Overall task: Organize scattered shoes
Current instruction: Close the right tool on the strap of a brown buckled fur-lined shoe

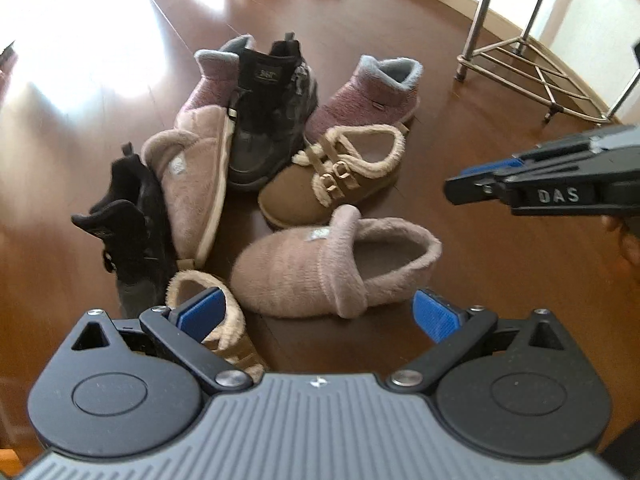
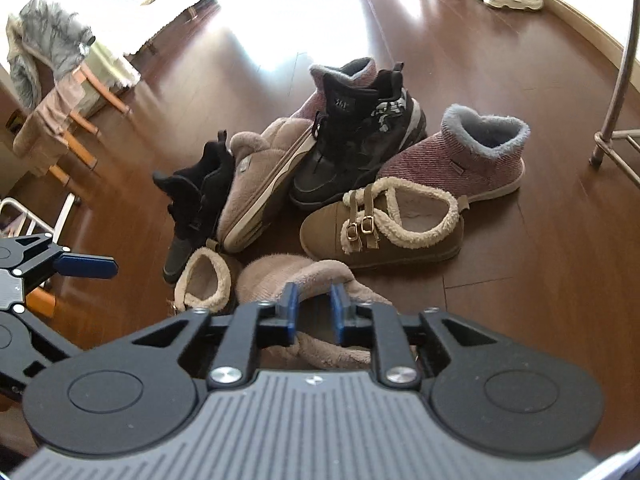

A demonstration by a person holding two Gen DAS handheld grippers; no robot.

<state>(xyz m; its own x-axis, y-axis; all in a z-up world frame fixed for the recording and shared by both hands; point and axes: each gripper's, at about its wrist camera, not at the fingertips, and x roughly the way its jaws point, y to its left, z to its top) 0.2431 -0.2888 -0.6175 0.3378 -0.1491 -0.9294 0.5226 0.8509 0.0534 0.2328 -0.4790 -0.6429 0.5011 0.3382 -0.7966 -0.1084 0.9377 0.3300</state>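
Two grippers hang over the pile: right gripper (image 2: 314, 312), jaws narrow and empty, is directly above the pink slipper (image 2: 296, 276), left gripper (image 1: 316, 314) wide.

Fuzzy plush slippers (image 1: 336, 268) on glossy wood floor (image 1: 500, 280)

The left tool's (image 1: 316, 312) finger hides most of the brown shoe (image 1: 224, 320).

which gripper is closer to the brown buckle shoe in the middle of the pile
Right. The right gripper hangs just beside the brown buckle shoe, at its heel end. The left gripper is farther back, with a pink slipper in between.
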